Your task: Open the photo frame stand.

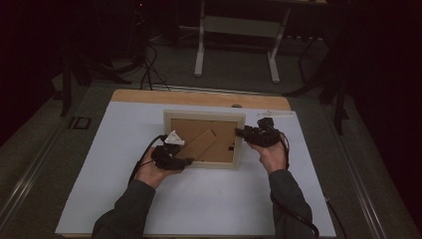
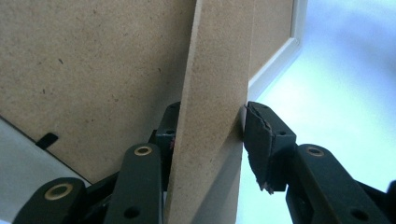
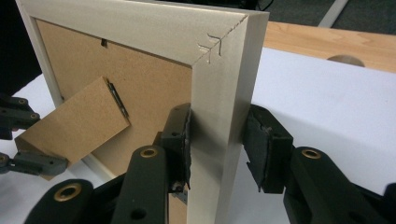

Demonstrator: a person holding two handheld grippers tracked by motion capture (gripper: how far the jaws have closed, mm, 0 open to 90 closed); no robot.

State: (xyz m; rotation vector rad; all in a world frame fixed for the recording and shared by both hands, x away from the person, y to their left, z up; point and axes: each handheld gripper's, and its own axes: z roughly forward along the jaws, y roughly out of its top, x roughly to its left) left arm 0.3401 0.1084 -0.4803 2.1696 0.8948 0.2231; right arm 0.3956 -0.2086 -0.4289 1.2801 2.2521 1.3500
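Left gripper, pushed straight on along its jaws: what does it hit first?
Probably the frame's backing board. The left gripper already has the fold-out stand strip between its jaws, so going on would slide them along that strip toward the board behind it. Depth is unclear in the left gripper view, so this is a guess.

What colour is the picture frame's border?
Pale cream-white border, clearest in the right gripper view.

The frame [image 1: 204, 118] has a pale cream border and a speckled brown fibreboard back. Its stand [image 1: 198, 145] is the same brown. At 6 o'clock of it lies a white sheet [image 1: 209, 199]; the tabletop [image 1: 149, 96] at 12 is light wood. Both grippers are black.
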